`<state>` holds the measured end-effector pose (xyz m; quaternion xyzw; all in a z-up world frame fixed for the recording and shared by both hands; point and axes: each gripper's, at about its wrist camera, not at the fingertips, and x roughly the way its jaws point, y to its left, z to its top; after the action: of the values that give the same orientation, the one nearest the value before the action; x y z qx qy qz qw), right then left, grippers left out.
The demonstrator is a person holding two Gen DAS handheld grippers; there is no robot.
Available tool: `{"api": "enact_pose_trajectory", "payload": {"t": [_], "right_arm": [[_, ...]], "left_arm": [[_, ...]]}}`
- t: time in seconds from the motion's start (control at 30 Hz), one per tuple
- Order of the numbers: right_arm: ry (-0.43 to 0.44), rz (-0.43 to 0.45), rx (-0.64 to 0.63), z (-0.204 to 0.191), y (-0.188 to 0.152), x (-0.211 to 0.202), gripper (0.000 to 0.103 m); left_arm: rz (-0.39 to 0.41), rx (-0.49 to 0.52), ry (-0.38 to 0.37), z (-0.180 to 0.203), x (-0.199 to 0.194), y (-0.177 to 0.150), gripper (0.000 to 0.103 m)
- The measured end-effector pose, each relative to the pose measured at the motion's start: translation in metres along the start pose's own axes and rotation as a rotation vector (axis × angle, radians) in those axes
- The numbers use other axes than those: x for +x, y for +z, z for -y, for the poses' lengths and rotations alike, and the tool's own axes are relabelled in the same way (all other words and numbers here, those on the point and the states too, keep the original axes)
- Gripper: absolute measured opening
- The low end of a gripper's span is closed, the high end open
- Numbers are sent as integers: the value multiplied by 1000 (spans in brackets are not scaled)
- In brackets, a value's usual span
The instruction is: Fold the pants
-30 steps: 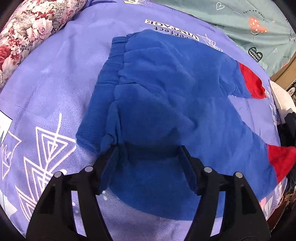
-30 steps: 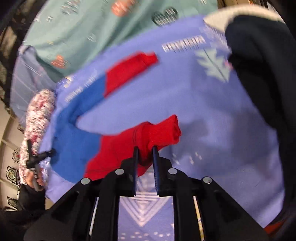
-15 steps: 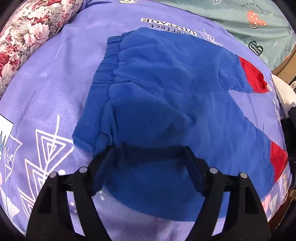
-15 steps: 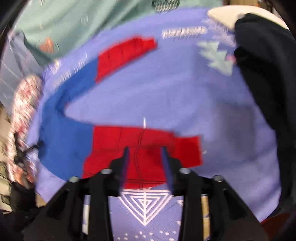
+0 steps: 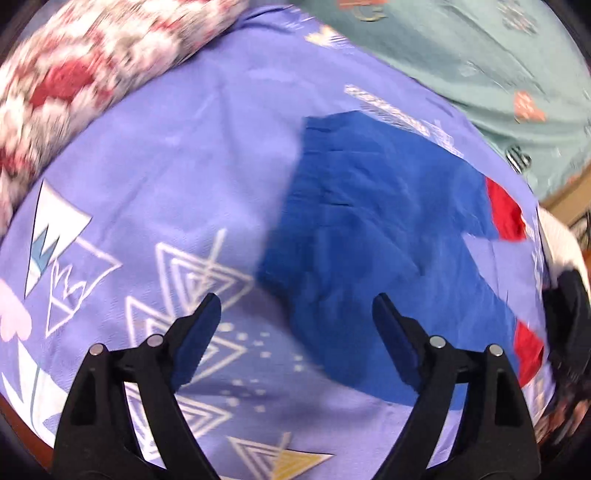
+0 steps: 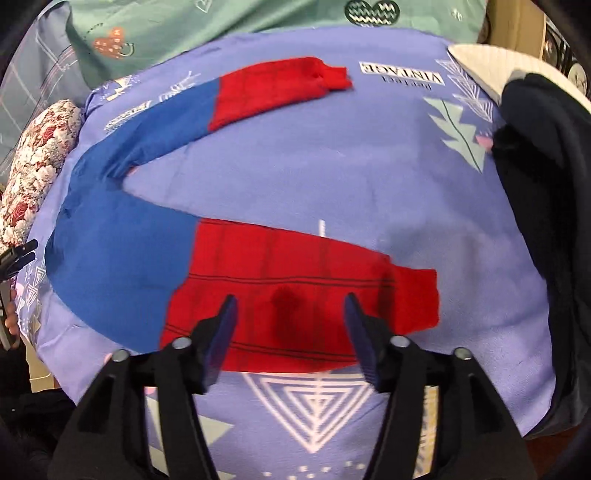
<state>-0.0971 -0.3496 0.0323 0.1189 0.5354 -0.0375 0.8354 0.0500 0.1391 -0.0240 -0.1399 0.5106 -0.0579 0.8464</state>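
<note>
- Pants [image 6: 122, 266], blue at the top with red lower legs, lie flat and spread on a purple bedsheet [image 6: 332, 177] printed with white triangles. The two legs splay apart in a V, with bare sheet between them.
- Bedsheet covers a bed; a green cover [image 6: 221, 22] with heart motifs lies beyond it, a floral pillow [image 5: 74, 74] sits at the waistband side, and a dark garment [image 6: 546, 221] is piled at the cuff side.
- Near leg [image 6: 295, 295] of the pants runs across the right wrist view, its red part just ahead of the right gripper [image 6: 290, 332]. Far leg [image 6: 273, 92] lies well apart from it, near the green cover.
- Right gripper hangs over the near leg's red part with its jaws spread wide, holding nothing.
- Left gripper [image 5: 295, 339] hangs by the waistband end [image 5: 295, 206], jaws also wide apart and empty; the blue fabric begins just ahead and to the right of its fingers. This view is motion-blurred.
- Step in hand, as a judgement: the pants look laid out and no fold is made yet. The next move likely calls for each gripper to pinch one edge, waistband and cuff, and carry one leg over onto the other.
</note>
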Motion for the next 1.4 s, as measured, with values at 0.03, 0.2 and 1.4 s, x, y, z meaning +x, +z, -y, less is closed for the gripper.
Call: {"api": "enact_pose_trajectory", "payload": {"t": [0.03, 0.2, 1.4], "right_arm": [[-10, 1, -7, -2, -4, 3, 65], [-79, 0, 4, 4, -14, 5, 65], [30, 5, 257, 83, -49, 0, 24]], "left_arm": [[-13, -16, -9, -3, 3, 0, 85], [-78, -12, -52, 11, 31, -1, 82], [-68, -46, -45, 23, 25, -28, 58]]}}
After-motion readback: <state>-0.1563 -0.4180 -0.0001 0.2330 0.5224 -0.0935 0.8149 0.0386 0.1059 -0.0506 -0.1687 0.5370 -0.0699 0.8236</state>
